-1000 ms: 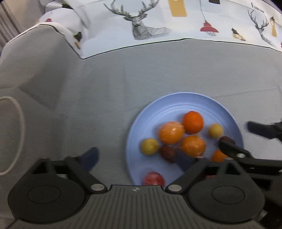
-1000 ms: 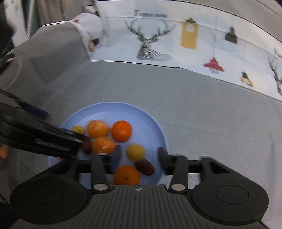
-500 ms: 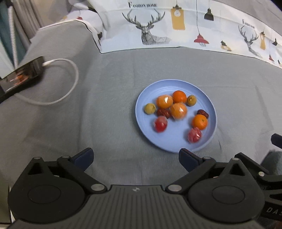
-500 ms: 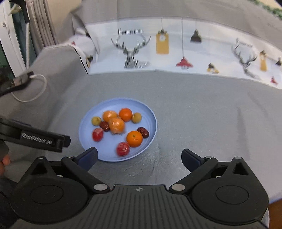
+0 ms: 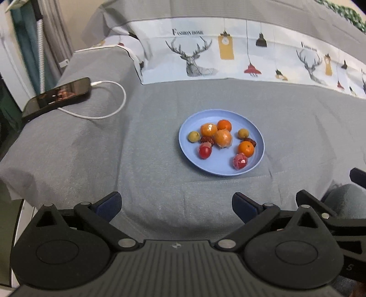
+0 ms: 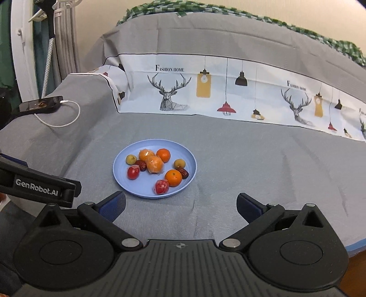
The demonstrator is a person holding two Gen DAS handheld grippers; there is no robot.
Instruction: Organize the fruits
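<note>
Fruits (image 5: 223, 138) fill the blue plate (image 5: 258, 157); phone (image 5: 57, 97) lies aside; both tools (image 5: 176, 204) (image 6: 180, 205) gape empty.

Left wrist view: looks steeply down over its own jaws, from above, near the front edge of the grey-covered surface. Right wrist view: lower-angled, further right. Shared: blue plate (image 5: 256, 164) (image 6: 119, 173), phone (image 5: 57, 96) (image 6: 41, 104).

A grey fabric-covered sofa (image 6: 228, 160) has a white deer-and-lamp printed cloth (image 6: 228, 91) across its backrest, a plain cream wall (image 6: 96, 20) behind, and pale grey curtains (image 6: 66, 45) at left.
</note>
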